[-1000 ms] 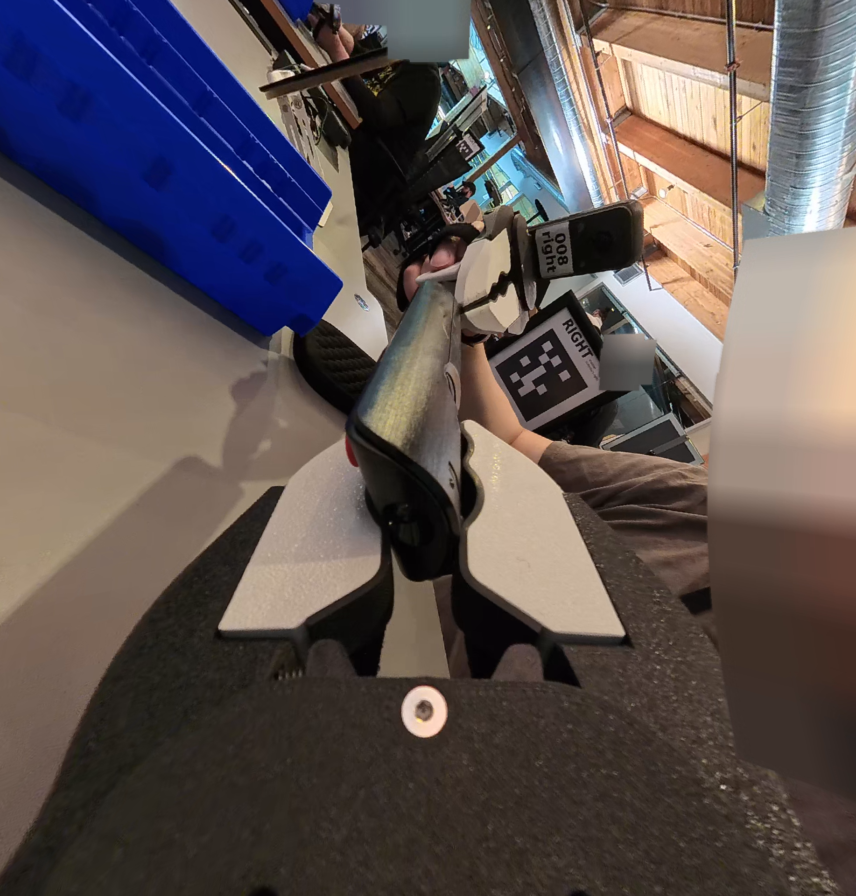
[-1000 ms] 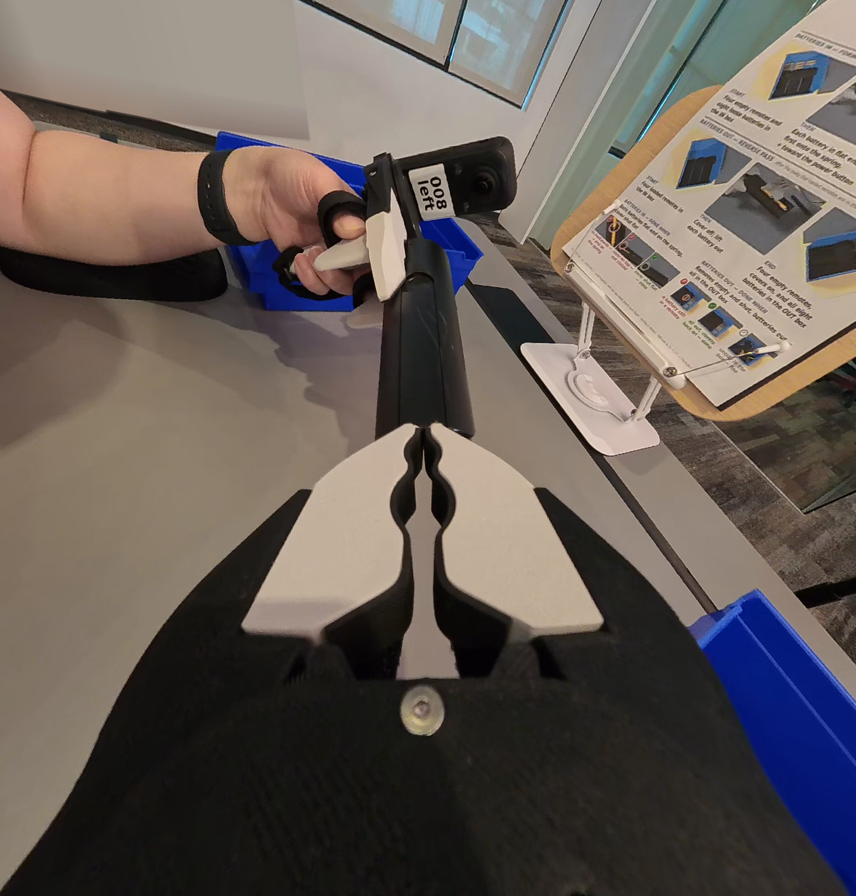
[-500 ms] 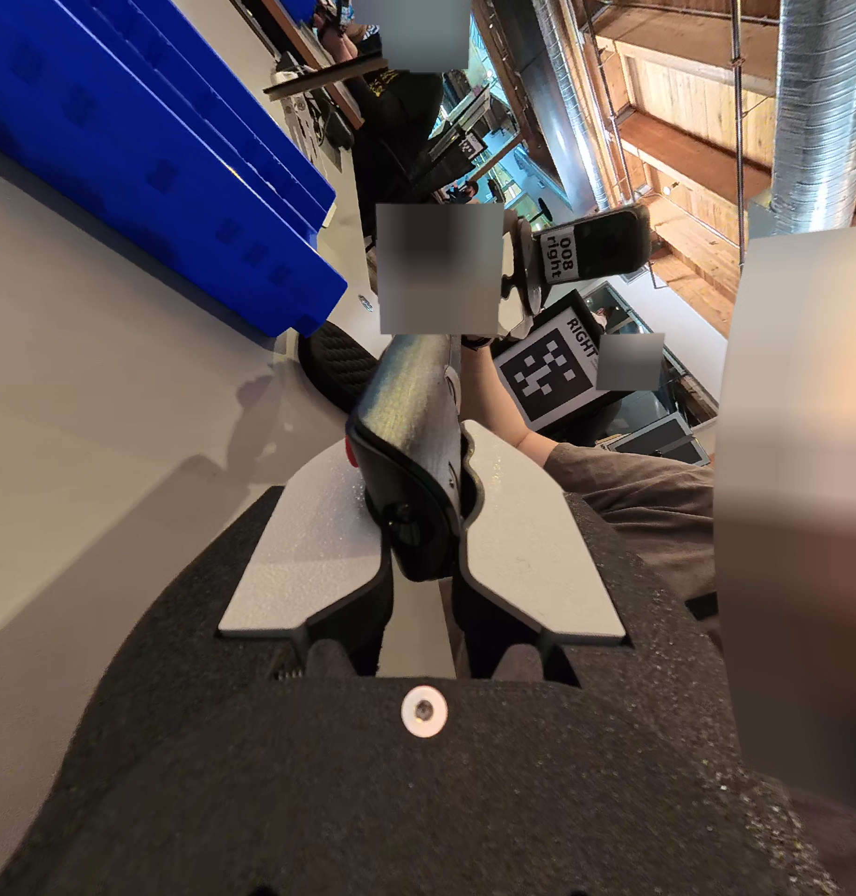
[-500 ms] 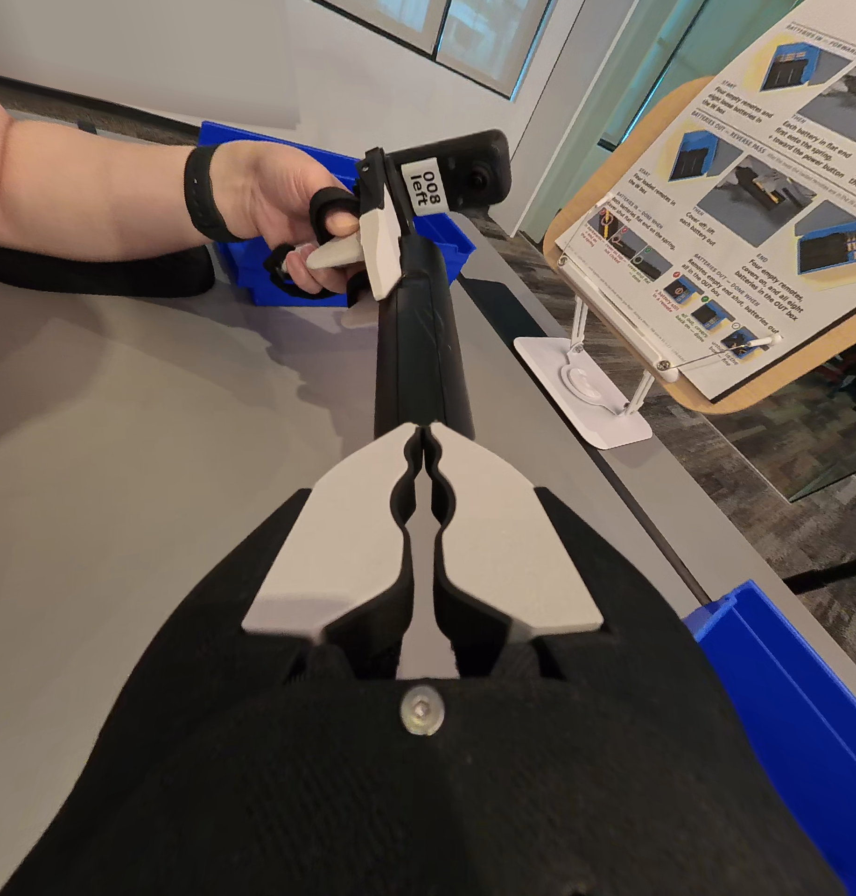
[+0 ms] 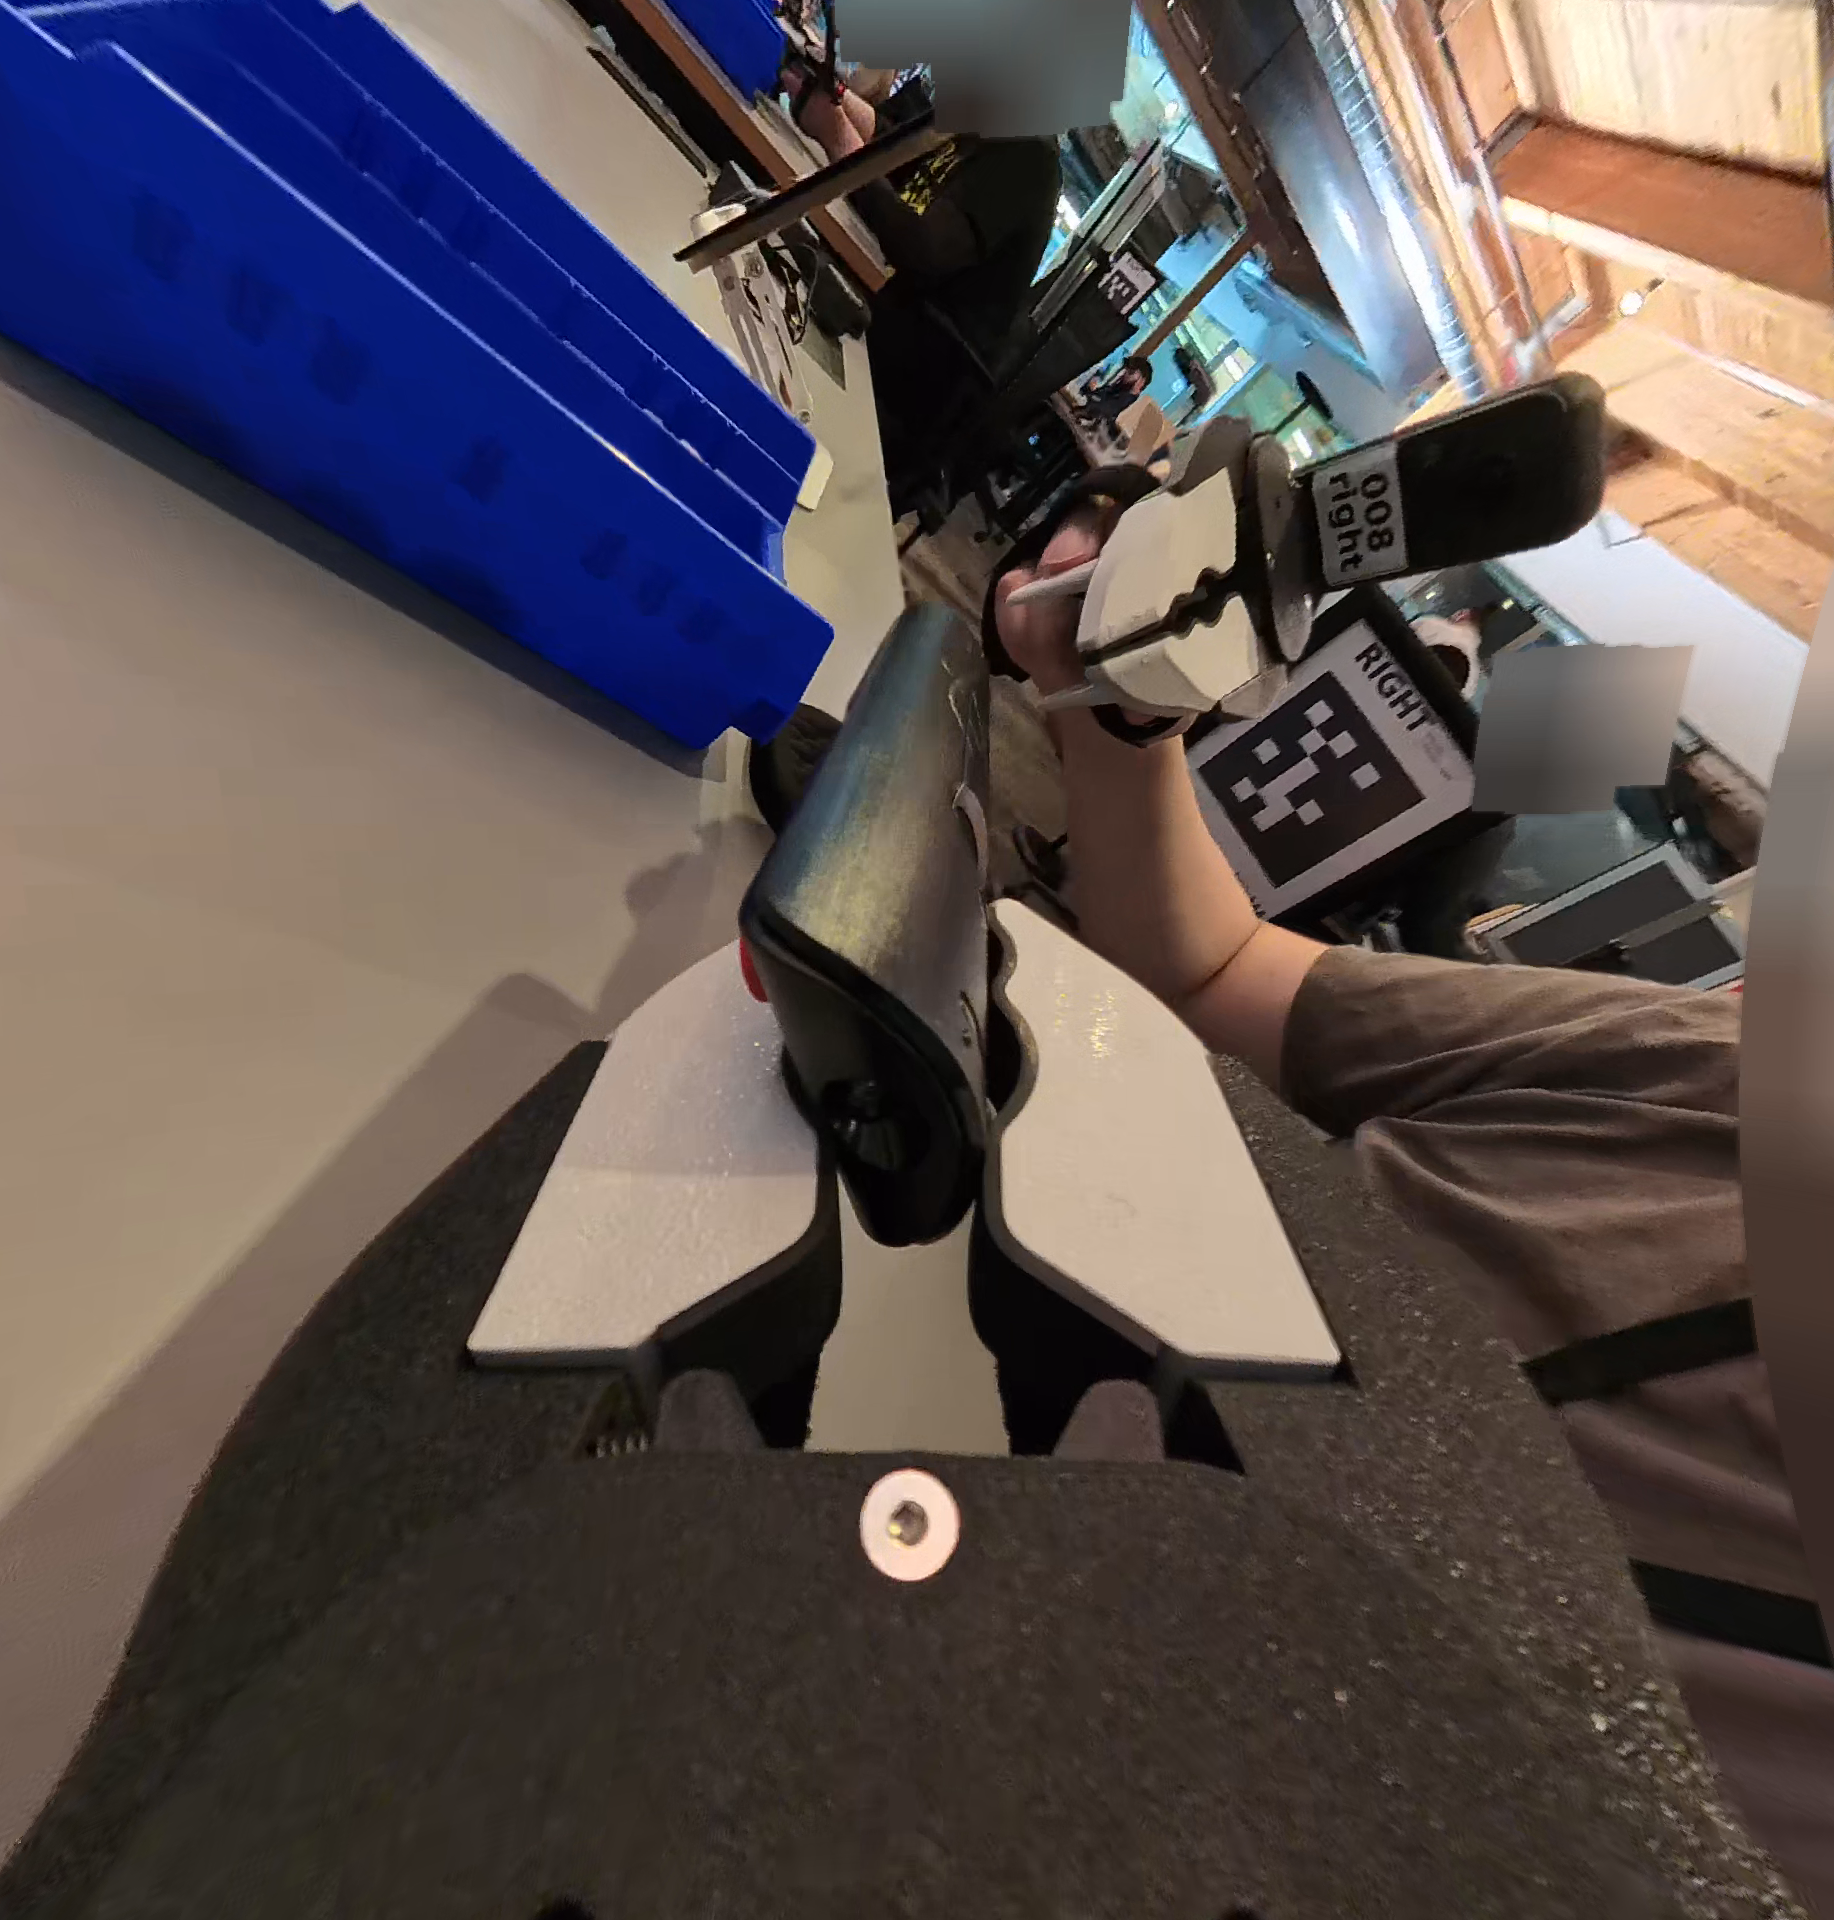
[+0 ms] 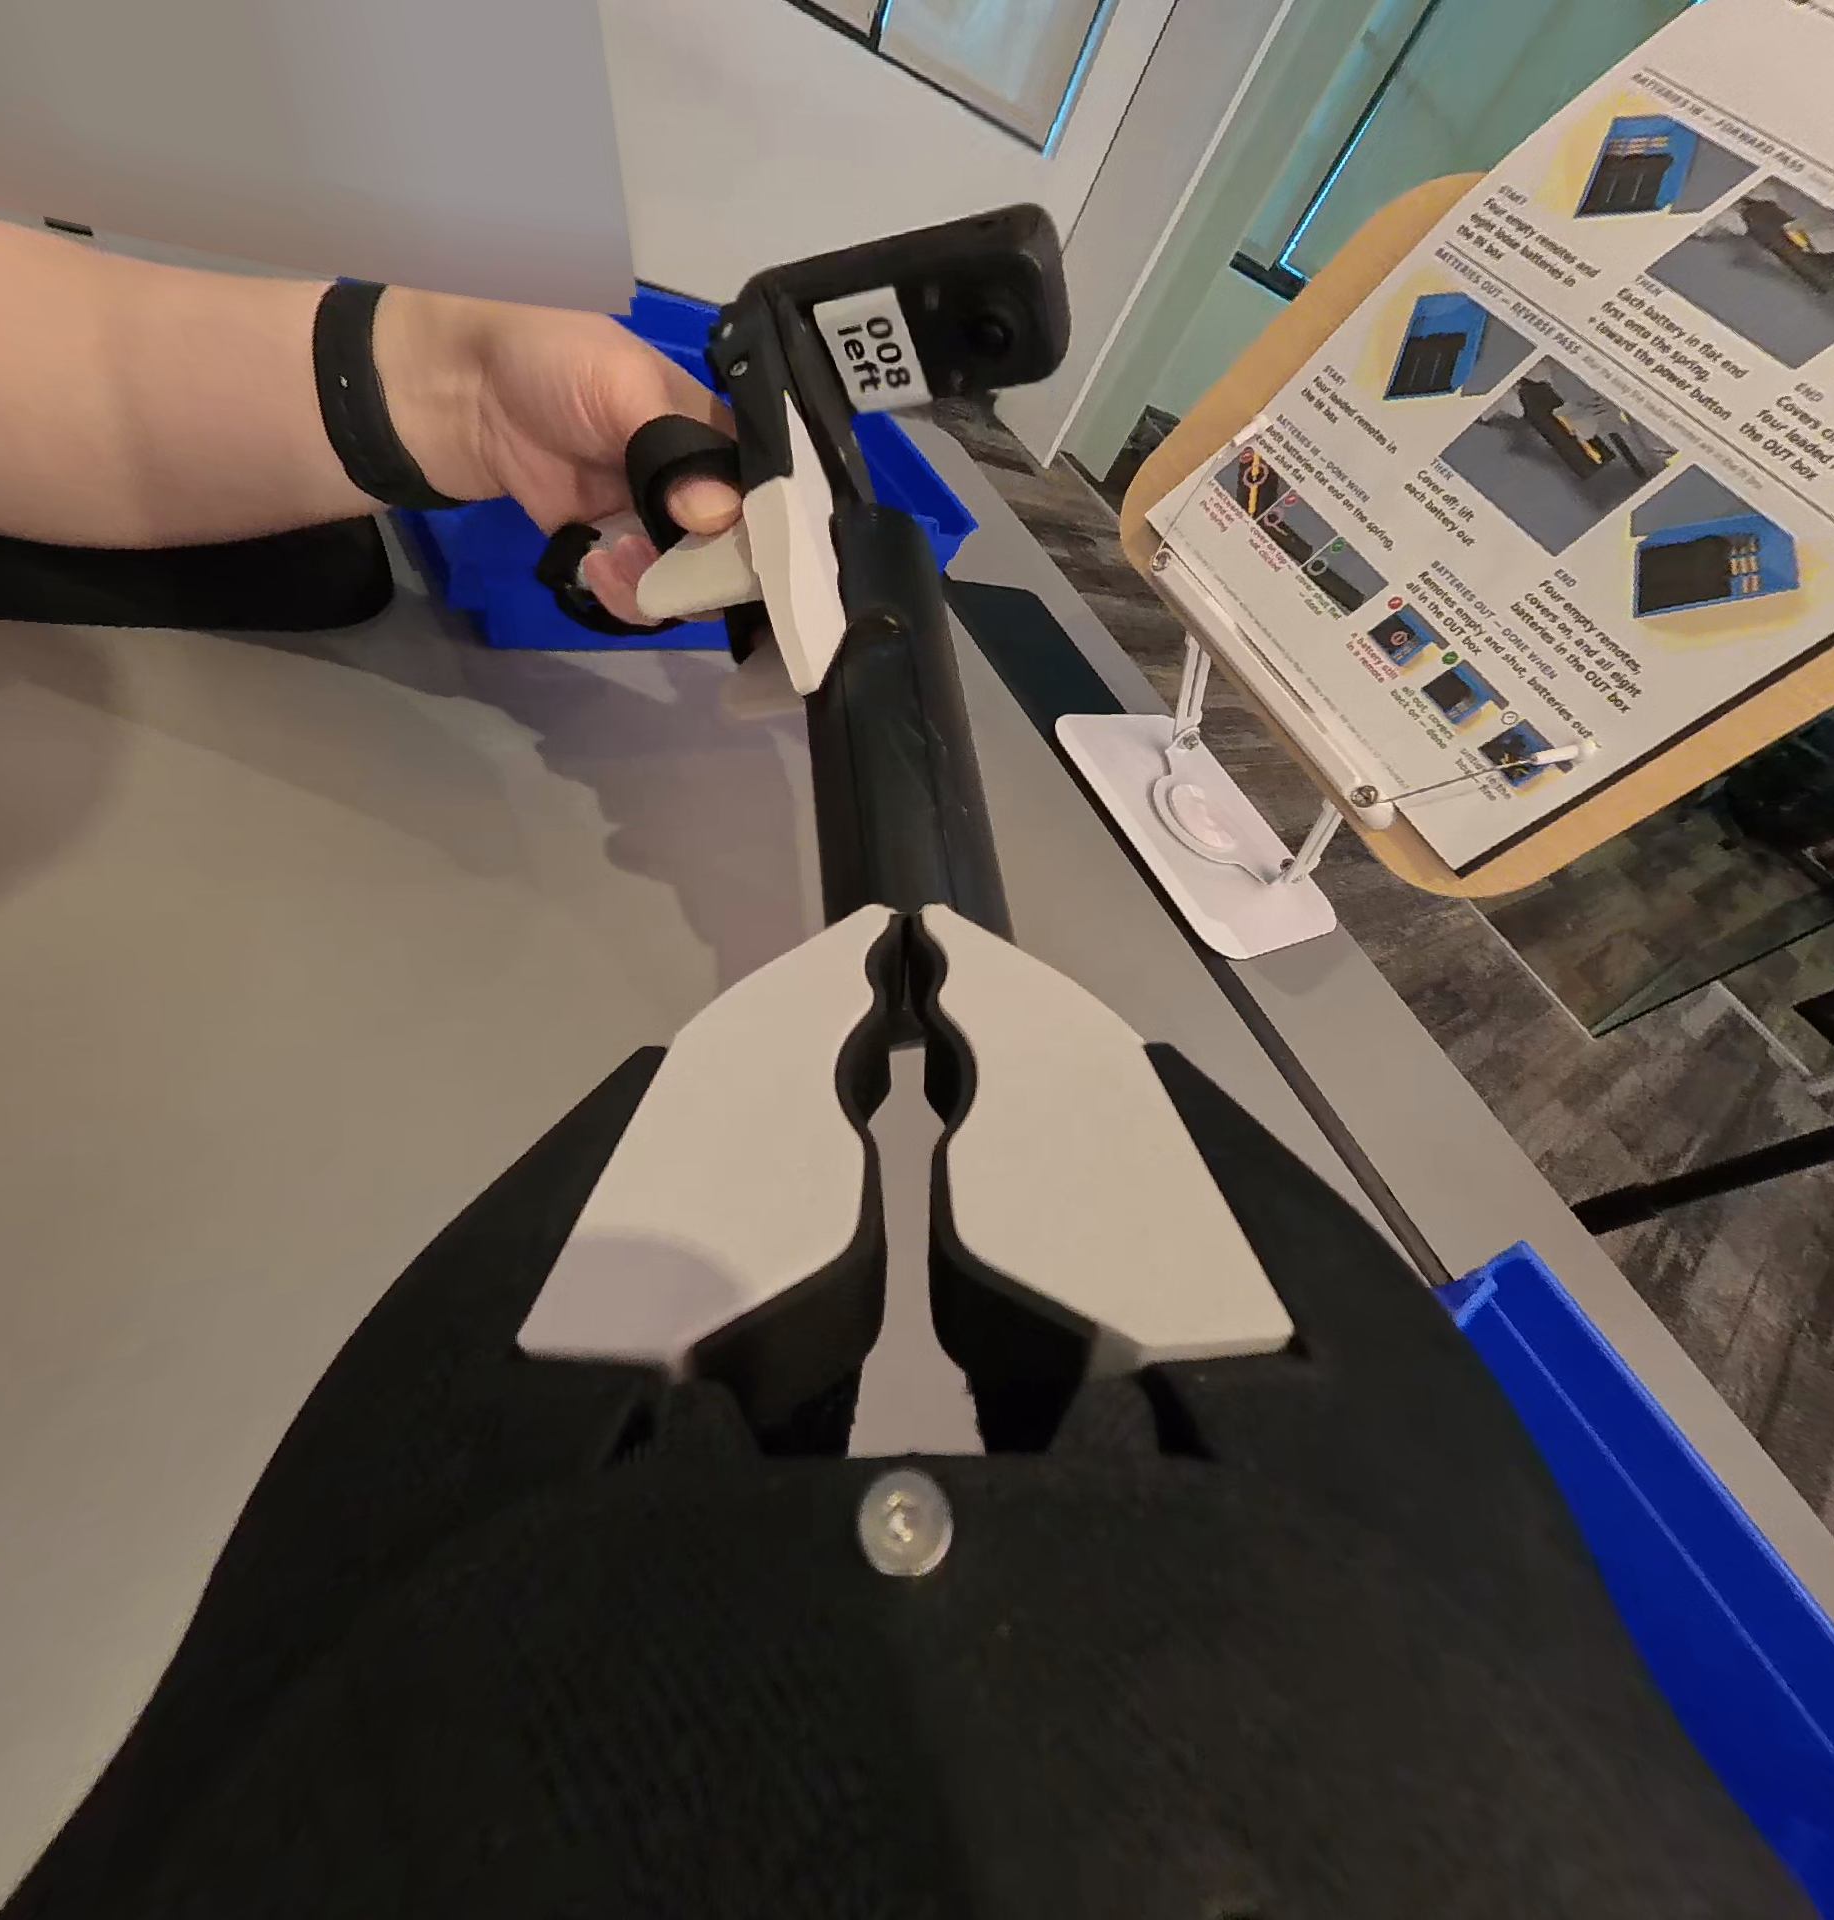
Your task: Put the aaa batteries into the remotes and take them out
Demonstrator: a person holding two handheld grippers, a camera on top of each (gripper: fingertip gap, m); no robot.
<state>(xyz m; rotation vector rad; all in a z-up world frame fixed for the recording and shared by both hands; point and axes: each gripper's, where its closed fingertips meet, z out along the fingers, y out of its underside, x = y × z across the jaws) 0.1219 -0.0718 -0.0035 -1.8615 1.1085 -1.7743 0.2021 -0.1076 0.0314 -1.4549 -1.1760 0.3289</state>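
A black remote (image 5: 882,810) is held off the grey table, back side up, with a red button (image 5: 749,961) at its near edge. My left gripper (image 5: 871,935) is shut on one end of it. In the right wrist view the remote (image 6: 897,748) runs from my right gripper (image 6: 908,914) to the left gripper (image 6: 840,623). My right gripper's fingers are closed together at the remote's other end, with nothing visible between them. In the left wrist view the right gripper (image 5: 1173,613) sits just right of that end. No batteries show.
Blue bins (image 5: 373,343) stand on the grey table (image 6: 269,935); one (image 6: 892,488) is behind the left hand and another (image 6: 1671,1558) is at the right edge. An instruction board on a white stand (image 6: 1515,520) is beyond the table edge. A black pad (image 6: 165,582) lies under the left forearm.
In the left wrist view the right gripper has shifted to the right, off the remote's far end. The left gripper keeps its hold on the remote.
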